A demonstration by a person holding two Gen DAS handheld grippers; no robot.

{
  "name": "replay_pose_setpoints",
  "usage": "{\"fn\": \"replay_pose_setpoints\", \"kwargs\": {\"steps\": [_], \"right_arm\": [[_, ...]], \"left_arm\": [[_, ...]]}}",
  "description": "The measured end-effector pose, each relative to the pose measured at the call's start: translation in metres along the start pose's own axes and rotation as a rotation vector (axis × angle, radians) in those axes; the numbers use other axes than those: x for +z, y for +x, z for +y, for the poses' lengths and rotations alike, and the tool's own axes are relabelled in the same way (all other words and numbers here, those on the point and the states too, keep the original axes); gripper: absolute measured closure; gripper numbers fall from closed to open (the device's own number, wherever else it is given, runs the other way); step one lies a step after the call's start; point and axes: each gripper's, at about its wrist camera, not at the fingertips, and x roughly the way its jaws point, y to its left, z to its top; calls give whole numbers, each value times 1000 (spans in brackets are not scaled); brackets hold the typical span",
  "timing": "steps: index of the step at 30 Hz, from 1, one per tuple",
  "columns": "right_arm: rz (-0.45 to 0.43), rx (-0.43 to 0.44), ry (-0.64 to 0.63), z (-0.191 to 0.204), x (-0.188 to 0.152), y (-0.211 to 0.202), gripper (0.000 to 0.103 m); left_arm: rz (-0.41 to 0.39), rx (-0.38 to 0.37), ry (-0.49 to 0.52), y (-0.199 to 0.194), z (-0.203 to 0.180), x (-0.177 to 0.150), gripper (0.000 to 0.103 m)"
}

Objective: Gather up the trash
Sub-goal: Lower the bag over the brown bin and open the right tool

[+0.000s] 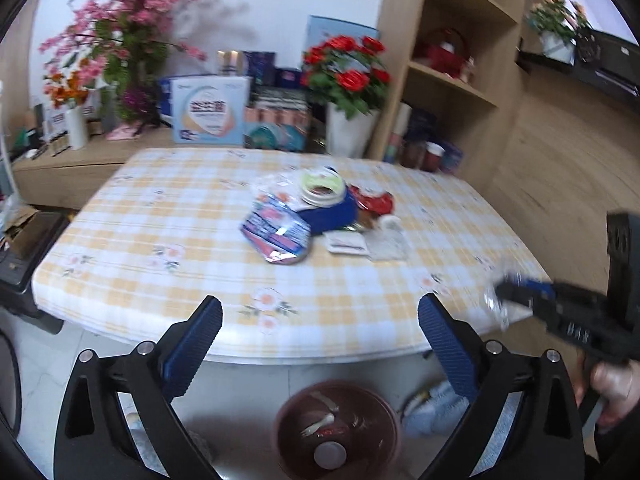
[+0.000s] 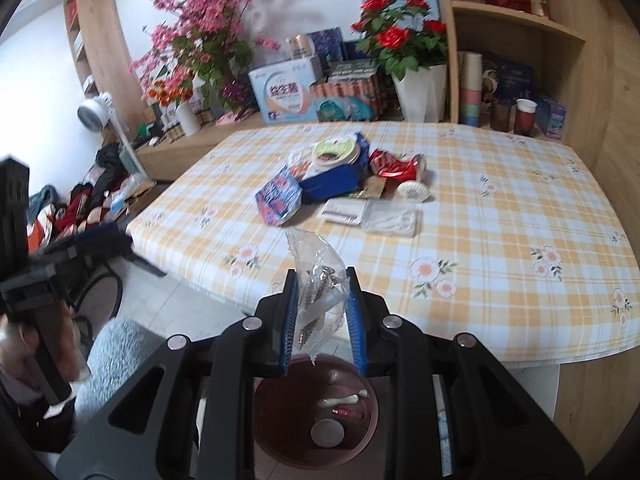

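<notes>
My right gripper [image 2: 322, 280] is shut on a clear plastic wrapper [image 2: 318, 268] and holds it above a brown trash bin [image 2: 316, 412] on the floor in front of the table. The bin [image 1: 336, 428] holds a few bits of trash. My left gripper [image 1: 320, 312] is open and empty, over the table's near edge above the bin. A pile of trash lies mid-table: a blue-pink snack bag [image 1: 276, 232], a round lidded cup [image 1: 322, 188] on a blue bag, a red wrapper [image 1: 374, 202], white packets [image 1: 366, 244]. The right gripper [image 1: 504, 294] shows at the right, blurred.
The table [image 2: 520, 208] has a yellow checked cloth. Behind it a low cabinet holds flower pots [image 1: 350, 80], boxes [image 1: 208, 110] and bottles. Wooden shelves [image 1: 460, 60] stand at the right. Clothes and clutter [image 2: 88, 196] lie on the floor at the left.
</notes>
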Motion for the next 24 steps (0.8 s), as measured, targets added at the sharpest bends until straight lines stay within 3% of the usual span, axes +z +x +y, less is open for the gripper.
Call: {"fn": "replay_pose_setpoints", "kwargs": {"steps": [10, 20, 24], "right_arm": [[73, 32, -39, 23, -14, 11, 77], [145, 55, -67, 41, -25, 24, 77], [196, 70, -73, 47, -32, 34, 70]], "left_arm": [[-32, 102, -91, -18, 40, 3, 6], [-56, 151, -140, -33, 62, -2, 6], [-58, 160, -145, -34, 65, -4, 6]]}}
